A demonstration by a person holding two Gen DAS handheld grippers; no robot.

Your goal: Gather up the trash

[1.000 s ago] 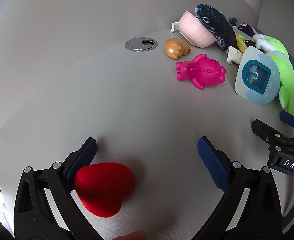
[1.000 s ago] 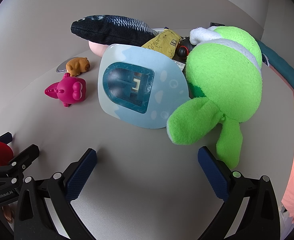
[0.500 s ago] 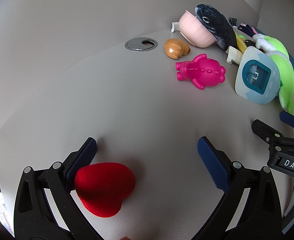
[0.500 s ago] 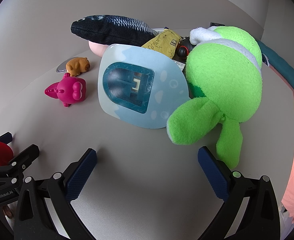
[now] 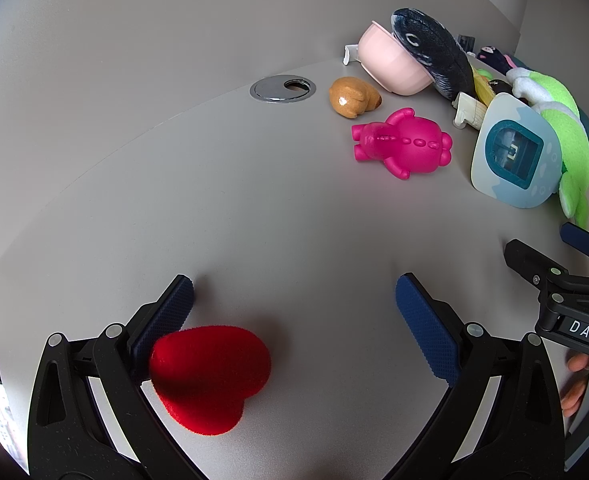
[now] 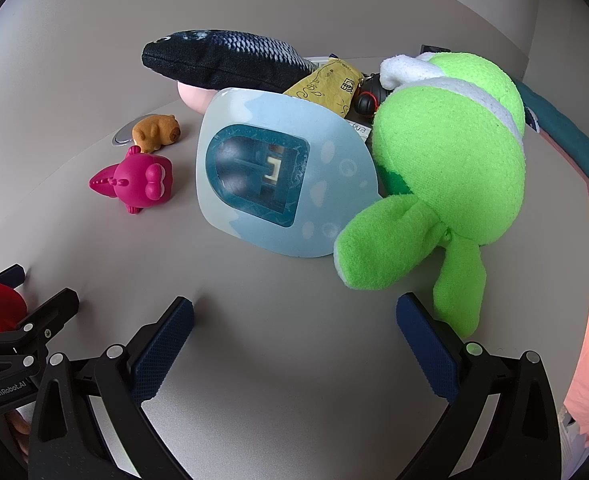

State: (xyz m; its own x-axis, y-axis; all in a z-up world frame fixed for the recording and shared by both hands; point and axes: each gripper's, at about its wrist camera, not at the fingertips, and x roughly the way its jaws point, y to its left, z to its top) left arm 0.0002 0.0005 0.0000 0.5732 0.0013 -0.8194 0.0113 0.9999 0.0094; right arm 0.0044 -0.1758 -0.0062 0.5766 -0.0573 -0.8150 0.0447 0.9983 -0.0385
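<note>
Nothing has shifted over the last second: the left gripper [image 5: 294,300] stays wide open over the tabletop [image 5: 254,208] with the red heart [image 5: 208,376] against its left pad, ungrasped, and the right gripper [image 6: 294,320] stays open and empty near the green plush [image 6: 446,176], so collecting has yet to begin.

Each black tool [image 5: 294,308] [image 6: 294,320] has blue ribbed pads [image 5: 426,328], silver screws and white lettering.

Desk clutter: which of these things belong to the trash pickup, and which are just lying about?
Likely the job:
red heart, lying inside the open left tool
blue package
yellow wrapper

Just lying about:
pink figure
brown toy
pink bowl
fish plush
green plush
</note>
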